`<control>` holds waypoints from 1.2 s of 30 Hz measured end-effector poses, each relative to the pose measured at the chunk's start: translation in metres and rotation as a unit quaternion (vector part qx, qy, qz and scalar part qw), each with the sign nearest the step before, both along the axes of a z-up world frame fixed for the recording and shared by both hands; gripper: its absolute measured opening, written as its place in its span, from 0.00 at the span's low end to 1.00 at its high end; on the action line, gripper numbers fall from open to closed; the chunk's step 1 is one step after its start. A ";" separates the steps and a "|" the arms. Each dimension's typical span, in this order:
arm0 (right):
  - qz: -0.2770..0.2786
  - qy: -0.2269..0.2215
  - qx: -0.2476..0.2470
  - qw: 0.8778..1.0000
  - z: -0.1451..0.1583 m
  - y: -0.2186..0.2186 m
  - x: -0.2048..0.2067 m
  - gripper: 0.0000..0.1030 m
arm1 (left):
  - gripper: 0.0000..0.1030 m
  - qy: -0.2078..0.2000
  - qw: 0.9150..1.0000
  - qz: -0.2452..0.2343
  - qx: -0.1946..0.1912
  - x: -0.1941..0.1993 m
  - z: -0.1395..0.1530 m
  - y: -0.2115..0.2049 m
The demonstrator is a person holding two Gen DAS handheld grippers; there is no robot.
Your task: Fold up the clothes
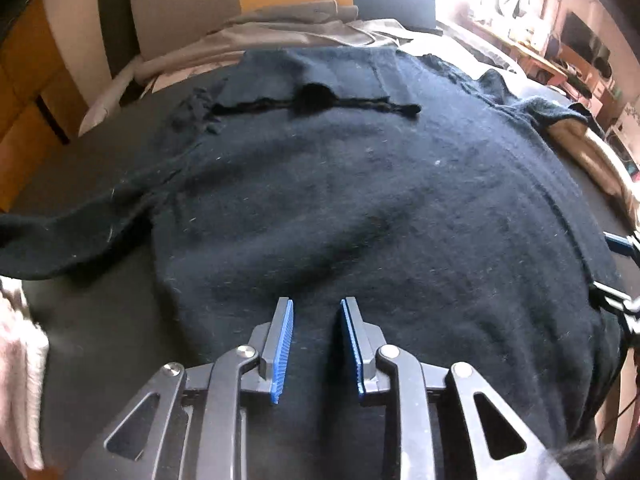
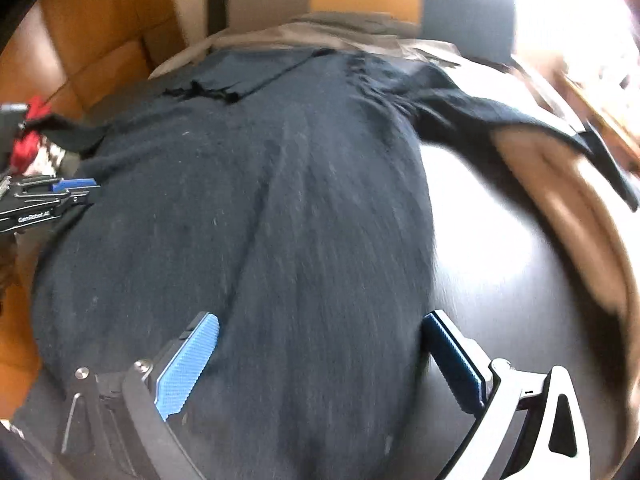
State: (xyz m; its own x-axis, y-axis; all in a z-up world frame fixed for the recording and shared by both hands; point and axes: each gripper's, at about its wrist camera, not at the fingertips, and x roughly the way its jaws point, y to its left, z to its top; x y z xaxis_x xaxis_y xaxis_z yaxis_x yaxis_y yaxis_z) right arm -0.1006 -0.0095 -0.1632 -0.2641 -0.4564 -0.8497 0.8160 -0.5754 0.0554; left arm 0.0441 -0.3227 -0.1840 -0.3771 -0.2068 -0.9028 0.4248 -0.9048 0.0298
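Fingers of the left gripper (image 1: 316, 308) stand slightly parted over the near hem of the dark sweater (image 1: 360, 200), gripping nothing; the right gripper (image 2: 320, 328) is spread wide at the hem's right corner. Sweater lies flat across the table (image 2: 500, 280), sleeves out. Judged step: a hem grasp, requiring both grippers to pinch cloth.

- Sweater (image 1: 360, 200): dark knitted cloth, matt and fuzzy, flecked with pale lint.
- Table (image 2: 500, 280): dark smooth top, semi-glossy, reflects window glare.
- Left gripper (image 1: 316, 320): grey matt metal-like links with shiny rivets; finger pads (image 1: 282, 344) blue, ribbed, rubbery.
- Right gripper (image 2: 320, 344): blue pads (image 2: 188, 364) finely textured.
- Folded pile (image 1: 304, 24): grey and beige matt cloth.
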 end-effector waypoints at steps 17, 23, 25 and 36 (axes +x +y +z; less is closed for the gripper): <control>0.080 0.023 0.024 0.996 0.059 0.013 0.033 0.81 | 0.25 0.033 0.998 -0.011 0.045 0.026 0.013 -0.038; 0.099 0.072 0.000 0.993 0.054 -0.101 -0.028 0.85 | 0.25 0.080 0.996 -0.012 0.028 -0.013 0.030 -0.040; 0.100 0.063 0.008 0.993 0.039 -0.129 -0.045 0.85 | 0.25 0.063 0.997 -0.003 0.036 -0.024 0.015 -0.049; 0.008 0.016 0.010 1.000 0.014 -0.063 -0.067 0.89 | 0.26 0.144 0.963 0.009 0.226 -0.053 0.004 -0.092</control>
